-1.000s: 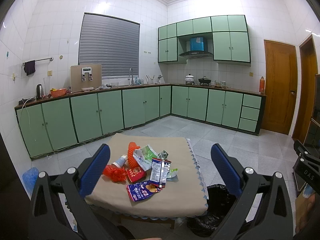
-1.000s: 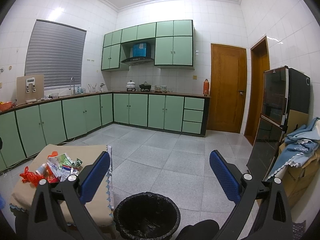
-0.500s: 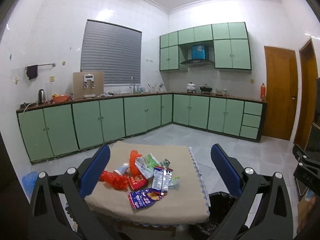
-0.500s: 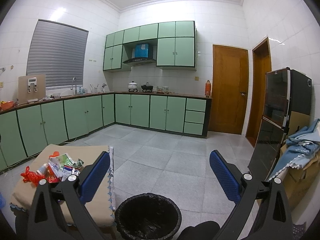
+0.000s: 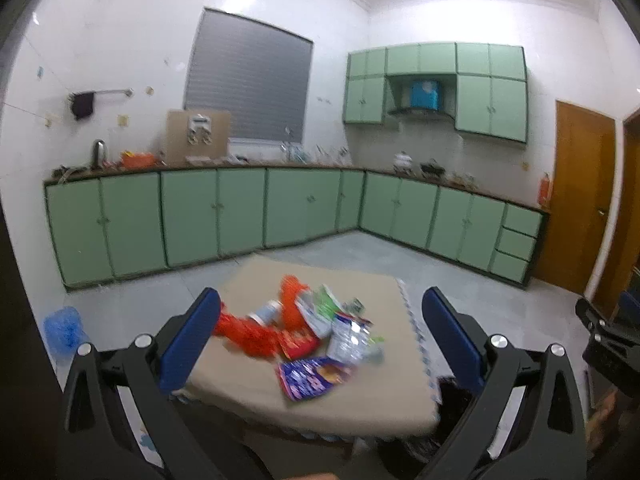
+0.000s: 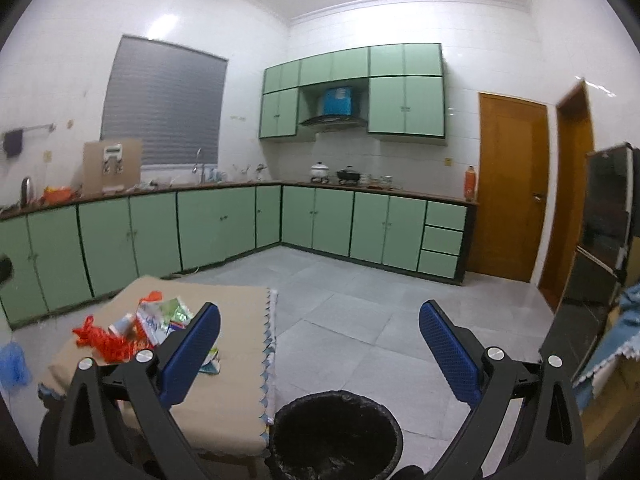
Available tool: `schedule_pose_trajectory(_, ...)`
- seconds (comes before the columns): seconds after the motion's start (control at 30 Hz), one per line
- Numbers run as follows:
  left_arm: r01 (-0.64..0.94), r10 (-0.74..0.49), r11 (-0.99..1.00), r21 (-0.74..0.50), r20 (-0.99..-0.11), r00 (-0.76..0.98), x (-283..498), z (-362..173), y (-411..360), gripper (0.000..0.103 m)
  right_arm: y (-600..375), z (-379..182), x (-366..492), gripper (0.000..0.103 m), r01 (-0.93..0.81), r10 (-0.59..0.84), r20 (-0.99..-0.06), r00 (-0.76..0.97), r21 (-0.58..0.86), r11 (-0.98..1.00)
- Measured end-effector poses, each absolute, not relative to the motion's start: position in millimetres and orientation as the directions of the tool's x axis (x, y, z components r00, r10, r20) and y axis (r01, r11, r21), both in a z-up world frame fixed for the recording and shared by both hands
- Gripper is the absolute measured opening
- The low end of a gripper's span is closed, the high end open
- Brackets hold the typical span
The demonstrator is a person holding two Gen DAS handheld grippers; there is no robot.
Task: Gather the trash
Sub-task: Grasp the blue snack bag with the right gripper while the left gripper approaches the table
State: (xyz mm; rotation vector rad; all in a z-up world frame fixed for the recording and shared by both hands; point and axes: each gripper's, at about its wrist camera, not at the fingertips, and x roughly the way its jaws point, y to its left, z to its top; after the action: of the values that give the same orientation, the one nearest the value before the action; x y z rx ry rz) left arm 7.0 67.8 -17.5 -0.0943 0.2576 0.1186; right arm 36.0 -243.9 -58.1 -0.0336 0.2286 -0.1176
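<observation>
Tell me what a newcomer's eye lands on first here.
A bright heap of crumpled snack wrappers and orange netting on the low beige-clothed table. Right beside the table, on the floor, stands a round black-lined trash bin. Mint-green cabinets line the walls behind.

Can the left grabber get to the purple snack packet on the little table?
Probably yes. The left gripper has its jaws wide open and empty, and the purple snack packet lies flat at the near edge of the trash pile on the table, with nothing in between.

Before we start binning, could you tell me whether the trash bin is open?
Open: the trash bin shows an uncovered round mouth with black liner, no lid on it.
</observation>
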Motion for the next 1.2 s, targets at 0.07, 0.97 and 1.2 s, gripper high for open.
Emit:
schedule_pose_trajectory(0.07,-0.141,0.126,0.989,-0.046,-0.235,0.964,8.9,-18.2,72.3,0.098,-234.6,-59.9,43.9,0.097,0.089,-0.098,-0.223,0.970,-0.050,0.995)
schedule_pose_trajectory(0.97,-0.218,0.206,0.976,0.004,-0.336,0.919,110.3,-117.2,141.8,0.096,-47.4,-251.8,263.1,0.051,-0.369,0.242,-0.598,0.764,-0.098,0.924)
schedule_pose_trajectory(1.2,-0.210,0.193,0.978,0.006,-0.418,0.888,136.4,-151.1,163.5,0.096,-10.7,-291.9,289.5,0.057,-0.357,0.159,-0.628,0.762,-0.202,0.912)
